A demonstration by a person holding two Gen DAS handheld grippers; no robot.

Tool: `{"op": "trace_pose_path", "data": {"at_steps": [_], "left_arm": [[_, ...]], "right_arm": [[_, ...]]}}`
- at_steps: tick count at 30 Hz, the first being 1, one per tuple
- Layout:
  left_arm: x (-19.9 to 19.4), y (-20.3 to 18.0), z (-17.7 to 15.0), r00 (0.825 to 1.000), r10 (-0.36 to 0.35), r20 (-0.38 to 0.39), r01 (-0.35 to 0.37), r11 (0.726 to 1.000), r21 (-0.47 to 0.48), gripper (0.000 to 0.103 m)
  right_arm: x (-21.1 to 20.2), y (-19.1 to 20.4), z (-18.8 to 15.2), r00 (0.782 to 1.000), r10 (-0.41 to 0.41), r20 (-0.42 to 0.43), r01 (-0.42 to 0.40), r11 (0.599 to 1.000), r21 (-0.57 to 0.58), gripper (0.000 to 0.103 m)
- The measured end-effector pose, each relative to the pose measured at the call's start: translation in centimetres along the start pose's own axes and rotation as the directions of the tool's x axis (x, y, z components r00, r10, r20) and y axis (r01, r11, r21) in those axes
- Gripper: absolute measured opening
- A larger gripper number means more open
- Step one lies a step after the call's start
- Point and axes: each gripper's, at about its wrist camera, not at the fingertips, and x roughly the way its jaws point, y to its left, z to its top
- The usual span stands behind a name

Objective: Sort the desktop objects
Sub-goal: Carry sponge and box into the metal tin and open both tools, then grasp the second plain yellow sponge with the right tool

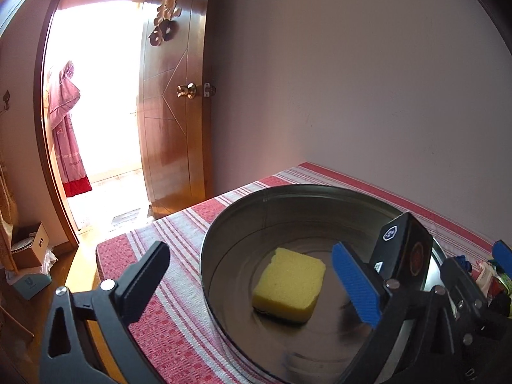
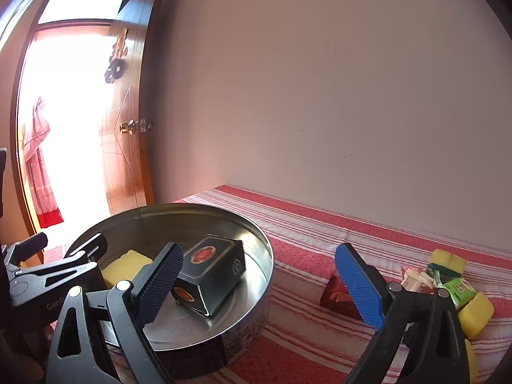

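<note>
Nearest the lens, the right gripper [image 2: 259, 283] hangs with jaws spread and empty over the table [image 2: 320, 233], as does the left gripper [image 1: 252, 283], because the black box [image 2: 209, 275] and yellow sponge [image 1: 289, 283] already lie sorted inside the round tin [image 2: 256, 240], while a small pile [image 2: 448, 283] waits unsorted nearby.

The round metal tin [image 2: 256, 249] on the striped cloth already has a yellow sponge [image 1: 289, 283] lying flat plus a black box [image 2: 209, 275] on its side (red-gold emblems), while more sponges [image 2: 475, 315] and packets [image 2: 459, 291] sit well apart.
</note>
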Motion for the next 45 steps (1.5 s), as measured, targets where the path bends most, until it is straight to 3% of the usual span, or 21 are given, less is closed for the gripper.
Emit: {"op": "trace_pose_path", "data": {"at_steps": [4,9,16,24,29,31,34,37,45], "left_arm": [[-1.0,-0.4,-1.0,0.999,-0.034,0.013,0.034,0.999,0.008,0.102],[-2.1,-1.8,-1.7,0.993,-0.117,0.008,0.117,0.993,0.032,0.102],[-4.2,-4.0,-2.0,0.983,-0.180,0.026,0.177,0.979,0.097,0.102],[-6.3,-6.5,-2.9,0.968,-0.244,0.055,0.235,0.962,0.138,0.102],[-7.4,-7.8,-3.0,0.952,-0.299,0.063,0.286,0.945,0.157,0.102],[-7.6,-8.4,-3.4,0.944,-0.325,0.058,0.313,0.937,0.158,0.102],[-8.1,-9.7,-3.9,0.930,-0.364,0.047,0.351,0.920,0.173,0.102],[-8.7,-11.2,-4.5,0.920,-0.389,0.044,0.373,0.905,0.205,0.102],[-8.8,-13.4,-5.3,0.904,-0.427,-0.030,0.422,0.876,0.234,0.102]], "right_arm": [[-1.7,-3.2,0.4,0.997,-0.055,0.048,0.048,0.990,0.134,0.099],[-1.7,-5.9,-0.2,0.995,-0.100,-0.027,0.104,0.966,0.236,0.099],[-3.0,-6.1,-0.9,0.977,-0.206,-0.049,0.212,0.965,0.158,0.099],[-7.0,-7.5,-1.5,0.938,-0.344,0.050,0.342,0.939,0.042,0.099],[-8.5,-12.1,-3.5,0.951,-0.300,-0.076,0.305,0.949,0.083,0.103],[-9.6,-13.8,-3.9,0.955,-0.284,-0.089,0.292,0.951,0.099,0.102],[-10.7,-15.2,-4.6,0.936,-0.322,-0.143,0.333,0.942,0.053,0.102],[-11.1,-16.8,-5.1,0.935,-0.298,-0.191,0.314,0.947,0.062,0.102],[-7.9,-17.4,-6.4,0.890,-0.228,-0.394,0.258,0.966,0.024,0.102]]}}
